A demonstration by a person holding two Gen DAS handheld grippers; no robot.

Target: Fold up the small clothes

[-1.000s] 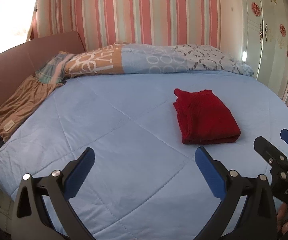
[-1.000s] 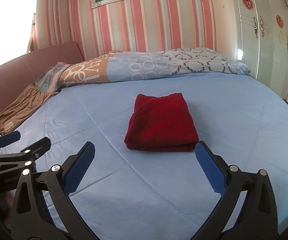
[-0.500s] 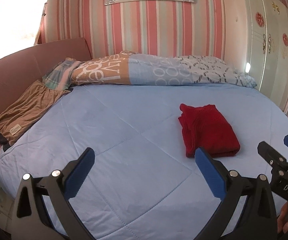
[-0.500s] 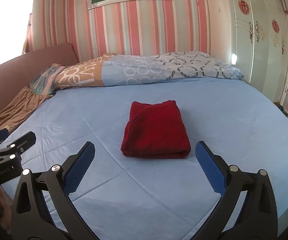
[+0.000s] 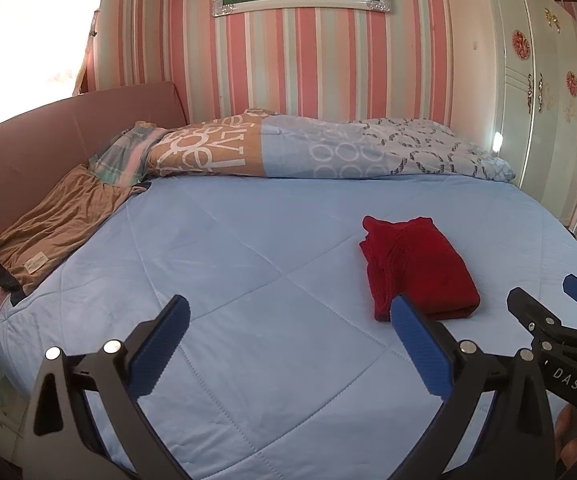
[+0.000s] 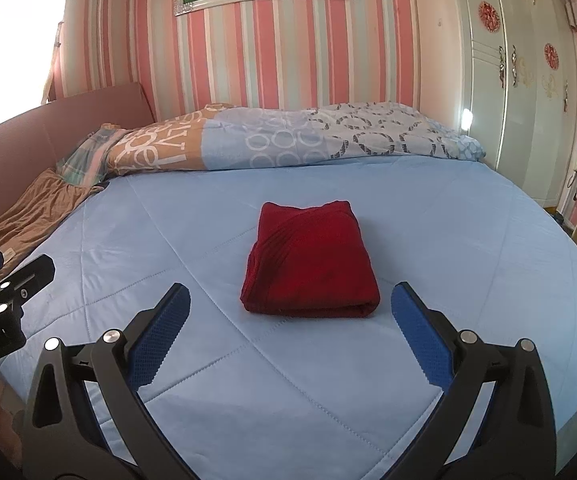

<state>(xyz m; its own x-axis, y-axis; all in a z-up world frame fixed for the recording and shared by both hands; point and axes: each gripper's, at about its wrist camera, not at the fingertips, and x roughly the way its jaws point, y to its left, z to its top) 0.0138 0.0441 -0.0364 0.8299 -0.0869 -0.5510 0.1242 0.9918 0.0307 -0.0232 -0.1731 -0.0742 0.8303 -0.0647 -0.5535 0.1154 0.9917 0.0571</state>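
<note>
Cloth (image 6: pixel 310 262) lies folded on the bed (image 6: pixel 468 240); both tools, left (image 5: pixel 286 348) and right (image 6: pixel 290 328), gape wide, empty, clear of it.

A dark red folded cloth (image 6: pixel 310 266) lies on a pale blue quilt (image 6: pixel 448 240). The wall (image 6: pixel 288 52) has pink and white stripes. The duvet (image 6: pixel 288 142) shows white rings on blue and tan.

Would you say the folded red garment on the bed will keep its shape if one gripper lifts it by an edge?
Probably not: the red garment looks like soft ribbed knit, so its stacked layers would likely droop and unfold. It seems light, and may drag across the blue quilt.
</note>
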